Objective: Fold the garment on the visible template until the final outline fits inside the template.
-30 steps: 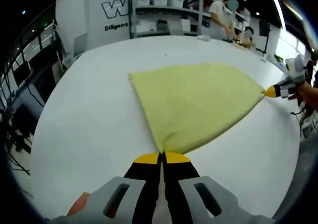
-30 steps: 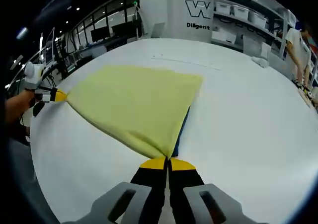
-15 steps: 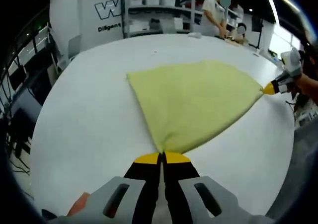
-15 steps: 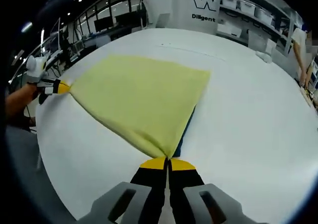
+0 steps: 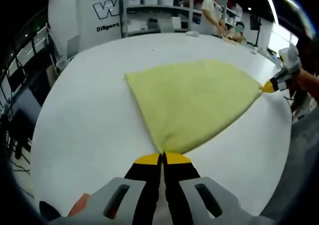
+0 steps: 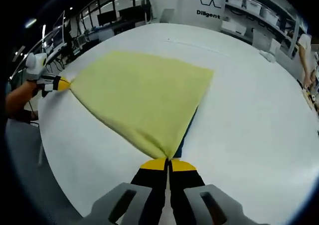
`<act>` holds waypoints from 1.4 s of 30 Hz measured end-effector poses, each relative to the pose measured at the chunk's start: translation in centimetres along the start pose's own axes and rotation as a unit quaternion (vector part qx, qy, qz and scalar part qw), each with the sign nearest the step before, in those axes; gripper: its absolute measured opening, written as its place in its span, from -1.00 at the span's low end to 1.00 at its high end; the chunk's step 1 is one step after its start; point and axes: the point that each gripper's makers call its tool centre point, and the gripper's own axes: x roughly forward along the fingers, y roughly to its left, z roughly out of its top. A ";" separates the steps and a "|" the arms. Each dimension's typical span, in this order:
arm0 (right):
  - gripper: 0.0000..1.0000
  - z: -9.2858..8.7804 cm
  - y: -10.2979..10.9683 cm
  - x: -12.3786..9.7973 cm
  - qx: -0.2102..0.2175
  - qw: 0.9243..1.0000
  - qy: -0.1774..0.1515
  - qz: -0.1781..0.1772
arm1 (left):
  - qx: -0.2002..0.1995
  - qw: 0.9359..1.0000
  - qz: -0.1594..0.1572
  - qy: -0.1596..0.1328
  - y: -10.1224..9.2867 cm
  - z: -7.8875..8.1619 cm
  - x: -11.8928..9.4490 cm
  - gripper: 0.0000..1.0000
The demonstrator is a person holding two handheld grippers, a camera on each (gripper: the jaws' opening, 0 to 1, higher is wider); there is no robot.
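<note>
Yellow fabric, the garment (image 5: pixel 192 103), lies spread on the white desk (image 5: pixel 84 125) and is pulled into a fan between your two grippers. In the left gripper view your left gripper (image 5: pixel 162 157) has its yellow-tipped jaws pressed together on one corner of the garment, which narrows to a point right at the tips. At the far right of that view your right gripper (image 5: pixel 269 86) pinches the opposite corner, held by your hand (image 5: pixel 305 80). In the right gripper view the right gripper (image 6: pixel 169 162) is likewise clamped on a gathered corner of the garment (image 6: pixel 144 93), and a thin dark blue strip (image 6: pixel 187 130) shows beneath the cloth's right edge, flat on the desk (image 6: pixel 249 115). Your left gripper (image 6: pixel 61 84) appears at the left of that view, nipping the far corner. Shelving with white bins (image 5: pixel 154 0) stands beyond the desk.
</note>
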 end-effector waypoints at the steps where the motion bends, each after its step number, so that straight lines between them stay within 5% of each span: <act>1: -1.00 -0.1 0.0 0.1 0.001 1.000 0.000 0.000 | 0.001 1.000 0.000 -0.002 0.0 0.0 0.0 -1.00; 16: -1.00 0.0 0.0 0.0 0.004 1.000 -0.004 -0.005 | -0.004 1.000 -0.003 -0.009 -0.2 0.1 0.0 -1.00; 26: -0.67 0.8 -0.5 -0.9 0.004 1.000 -0.024 -0.020 | -0.013 0.999 0.004 -0.029 -0.1 1.1 -0.6 -0.44; 42: -0.15 5.4 1.2 -4.8 -0.021 0.993 -0.109 -0.042 | -0.029 0.997 0.009 -0.074 -0.8 3.4 -3.2 0.00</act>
